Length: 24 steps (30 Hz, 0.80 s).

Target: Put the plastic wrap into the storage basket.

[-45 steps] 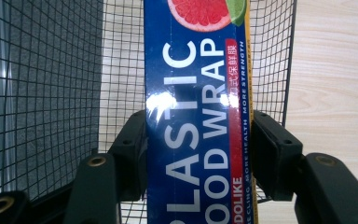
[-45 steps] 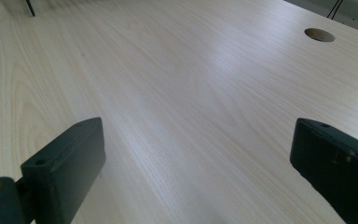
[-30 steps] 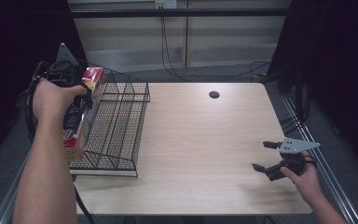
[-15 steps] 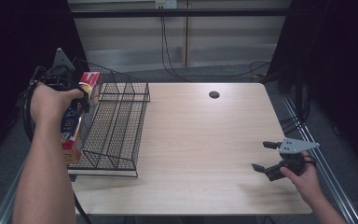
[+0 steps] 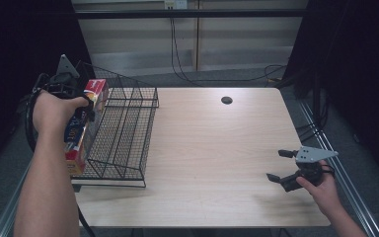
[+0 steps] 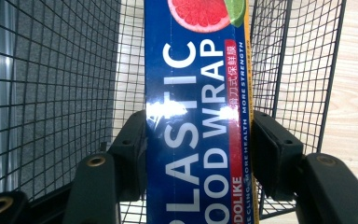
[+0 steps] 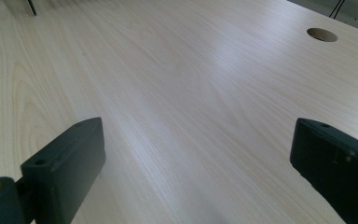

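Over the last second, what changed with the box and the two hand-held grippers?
The left hand-held gripper, shut on the plastic food wrap box, shifted slightly toward the near edge at the wire basket's left side; the box's lower end dropped a little. No grasp or release. The right hand-held gripper stayed open over the table; the basket did not move.

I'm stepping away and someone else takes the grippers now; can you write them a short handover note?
Left gripper: shut on the plastic food wrap box, held at the left side of the black wire basket; whether the box is inside the basket or just beside it I can't tell.
Right gripper: open, holding nothing, low over the table near its right front corner.
Done: box picked up and brought to the basket.
Left: probably set the box down in the basket, then release.
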### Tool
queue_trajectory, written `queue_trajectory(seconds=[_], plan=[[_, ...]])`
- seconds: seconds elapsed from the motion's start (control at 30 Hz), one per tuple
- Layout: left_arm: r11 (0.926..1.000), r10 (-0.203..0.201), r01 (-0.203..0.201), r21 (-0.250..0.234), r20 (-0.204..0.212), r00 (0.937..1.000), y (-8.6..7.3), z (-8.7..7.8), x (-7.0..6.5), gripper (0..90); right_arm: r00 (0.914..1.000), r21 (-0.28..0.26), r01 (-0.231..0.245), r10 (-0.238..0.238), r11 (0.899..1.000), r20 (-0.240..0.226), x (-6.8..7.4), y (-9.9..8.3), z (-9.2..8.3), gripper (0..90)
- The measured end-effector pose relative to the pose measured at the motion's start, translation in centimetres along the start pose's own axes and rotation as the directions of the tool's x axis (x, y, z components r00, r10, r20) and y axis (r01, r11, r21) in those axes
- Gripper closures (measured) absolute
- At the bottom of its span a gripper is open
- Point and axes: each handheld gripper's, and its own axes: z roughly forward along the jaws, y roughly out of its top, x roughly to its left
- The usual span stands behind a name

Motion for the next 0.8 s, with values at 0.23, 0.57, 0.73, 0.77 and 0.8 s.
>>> queue_trajectory(seconds=[0.23,0.57,0.73,0.77,0.8], plan=[[1.0,0.002,-0.002,0.006,-0.004,1.0,-0.1,0.5,0.2,44.2,1.0,0.002,0.0,0.0,1.0,0.004,0.0,0.0,0.0,2.9],[1.0,0.004,-0.004,0.005,-0.012,0.9999,-0.2,1.0,0.6,43.8,1.0,0.003,0.001,-0.001,1.0,-0.002,0.0,0.0,0.1,2.9],[0.9999,-0.01,0.01,0.008,-0.006,0.9999,-0.3,1.3,0.9,43.6,1.0,0.001,0.004,-0.004,1.0,0.005,0.0,0.0,0.1,2.8],[0.9999,-0.011,0.011,0.006,-0.005,0.9999,-0.3,1.3,1.0,43.6,1.0,0.001,0.003,-0.003,1.0,0.002,0.0,0.0,0.2,2.9],[0.9999,-0.012,0.012,0.003,-0.006,0.9999,-0.3,1.4,1.1,43.5,1.0,0.001,0.002,-0.002,1.0,0.001,0.0,0.0,0.2,2.9]])
